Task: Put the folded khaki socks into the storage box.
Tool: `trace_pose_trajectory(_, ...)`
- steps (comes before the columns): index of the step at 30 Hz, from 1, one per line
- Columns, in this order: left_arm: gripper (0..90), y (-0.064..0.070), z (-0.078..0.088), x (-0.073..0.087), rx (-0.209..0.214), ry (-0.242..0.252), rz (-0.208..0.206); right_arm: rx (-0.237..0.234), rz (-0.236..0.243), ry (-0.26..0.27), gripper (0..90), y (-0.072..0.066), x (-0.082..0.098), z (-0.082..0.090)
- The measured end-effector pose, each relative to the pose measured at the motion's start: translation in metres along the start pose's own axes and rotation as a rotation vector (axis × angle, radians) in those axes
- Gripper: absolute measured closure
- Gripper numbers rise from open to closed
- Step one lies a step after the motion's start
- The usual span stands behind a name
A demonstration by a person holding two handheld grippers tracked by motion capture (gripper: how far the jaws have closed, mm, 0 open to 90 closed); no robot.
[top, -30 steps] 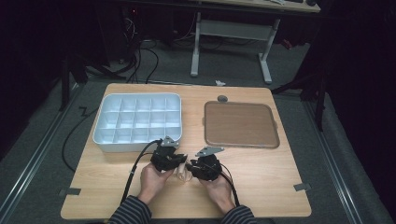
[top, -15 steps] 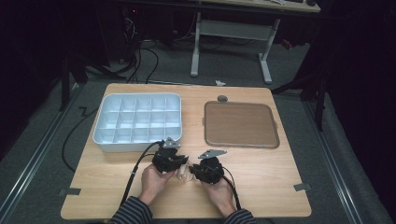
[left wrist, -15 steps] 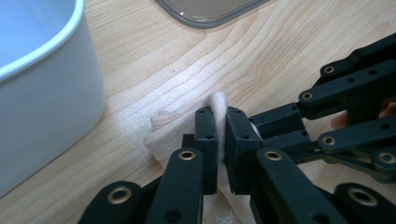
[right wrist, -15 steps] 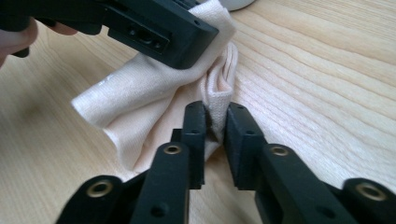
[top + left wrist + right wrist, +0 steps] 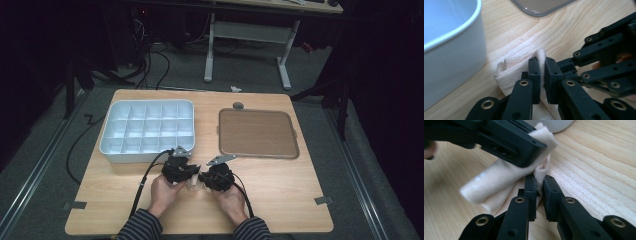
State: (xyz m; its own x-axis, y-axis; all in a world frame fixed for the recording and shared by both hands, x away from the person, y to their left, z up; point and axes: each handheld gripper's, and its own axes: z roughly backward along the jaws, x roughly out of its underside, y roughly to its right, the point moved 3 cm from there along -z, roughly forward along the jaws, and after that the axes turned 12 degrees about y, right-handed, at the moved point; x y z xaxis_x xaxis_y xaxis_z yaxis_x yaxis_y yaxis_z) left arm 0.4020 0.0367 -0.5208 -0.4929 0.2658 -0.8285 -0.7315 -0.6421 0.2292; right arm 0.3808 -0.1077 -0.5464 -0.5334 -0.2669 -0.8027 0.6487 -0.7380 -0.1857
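Between both hands, right tongs (image 5: pixel 537 195) newly tighter on cloth (image 5: pixel 499 182)

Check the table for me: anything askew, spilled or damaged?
Nothing stands out. The white tray and brown lid lie flat and square on the table. The cream cloth is bunched only because both grippers pinch it.

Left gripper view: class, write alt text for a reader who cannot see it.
Two black jaws of the left gripper pinch a fold of cream cloth on a wooden table. A white tray stands at left, and the right gripper reaches in from the right.
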Motion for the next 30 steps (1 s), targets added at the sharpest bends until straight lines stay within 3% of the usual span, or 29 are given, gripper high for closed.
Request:
trace_pose_trajectory(4, 84.7, 0.001, -0.003, 0.002, -0.015, -0.009, -0.030, -0.010, -0.008, 0.002, 80.2, 0.001, 0.001, 0.000)
trace_pose_trajectory(7, 84.7, -0.001, -0.003, 0.003, -0.016, -0.016, -0.021, -0.008, -0.022, 0.014, 71.8, 0.003, 0.003, 0.004)
trace_pose_trajectory(11, 84.6, -0.001, -0.004, 0.004, -0.013, -0.016, -0.014, -0.009, -0.033, 0.064, 70.2, -0.001, 0.010, 0.020)
trace_pose_trajectory(17, 84.6, 0.000, -0.005, 0.005, -0.015, -0.020, -0.025, -0.039, 0.023, 0.122, 68.7, -0.021, 0.010, 0.038)
trace_pose_trajectory(24, 84.6, -0.001, -0.005, 0.005, -0.015, -0.024, -0.023, -0.044, 0.046, 0.106, 64.5, -0.037, 0.004, 0.029)
trace_pose_trajectory(26, 84.6, -0.001, -0.005, 0.005, -0.014, -0.022, -0.021, -0.034, 0.046, 0.101, 65.9, -0.039, 0.002, 0.027)
trace_pose_trajectory(30, 84.6, -0.002, -0.005, 0.005, -0.013, -0.020, -0.026, -0.015, 0.064, 0.087, 81.9, -0.036, 0.002, 0.025)
